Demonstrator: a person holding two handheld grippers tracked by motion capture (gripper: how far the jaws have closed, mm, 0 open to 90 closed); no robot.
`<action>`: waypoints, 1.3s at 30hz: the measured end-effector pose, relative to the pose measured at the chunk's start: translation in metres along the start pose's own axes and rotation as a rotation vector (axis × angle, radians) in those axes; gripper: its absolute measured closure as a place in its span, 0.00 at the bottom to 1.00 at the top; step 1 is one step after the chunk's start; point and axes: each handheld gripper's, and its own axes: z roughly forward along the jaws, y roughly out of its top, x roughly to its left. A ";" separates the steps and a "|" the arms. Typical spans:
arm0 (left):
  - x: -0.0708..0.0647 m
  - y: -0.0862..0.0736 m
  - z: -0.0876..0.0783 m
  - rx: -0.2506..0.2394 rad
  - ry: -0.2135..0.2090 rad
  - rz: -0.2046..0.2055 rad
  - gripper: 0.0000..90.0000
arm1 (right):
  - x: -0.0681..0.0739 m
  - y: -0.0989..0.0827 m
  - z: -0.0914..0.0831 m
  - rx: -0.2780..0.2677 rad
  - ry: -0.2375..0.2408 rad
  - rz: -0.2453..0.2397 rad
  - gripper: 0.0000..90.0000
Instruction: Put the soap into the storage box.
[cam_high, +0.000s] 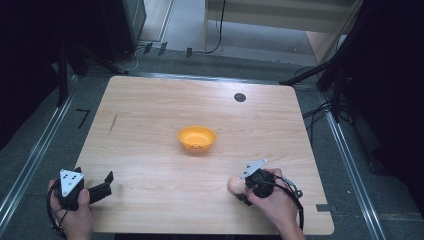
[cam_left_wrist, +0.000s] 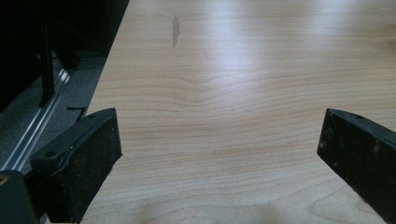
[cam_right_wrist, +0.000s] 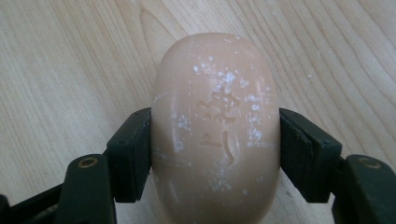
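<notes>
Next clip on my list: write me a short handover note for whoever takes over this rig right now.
Right tongs: shut on the bar of soap, one jaw on each long side, low over the table near its front right edge.
Left tongs: open, holding nothing, over the front left corner.
Orange bowl: mid-table, apart from both tongs; nothing visible inside it.
Done: soap is gripped.
Left: probably carry the soap to the bowl and release it there; the left tongs look free to steady the bowl if needed.

Black claw (cam_high: 239, 191), grey triangular plate (cam_high: 253, 168), trailing black cable (cam_high: 299, 206)
</notes>
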 end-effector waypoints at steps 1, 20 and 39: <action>0.000 0.000 0.000 0.000 0.000 0.001 0.00 | 0.000 0.000 0.000 0.000 0.000 0.000 0.37; -0.001 0.001 0.001 0.013 -0.016 0.016 0.00 | -0.018 0.021 -0.022 -0.024 0.028 -0.047 0.37; 0.006 0.000 0.001 0.009 -0.048 -0.027 0.00 | -0.025 0.070 -0.034 0.004 0.034 -0.158 0.37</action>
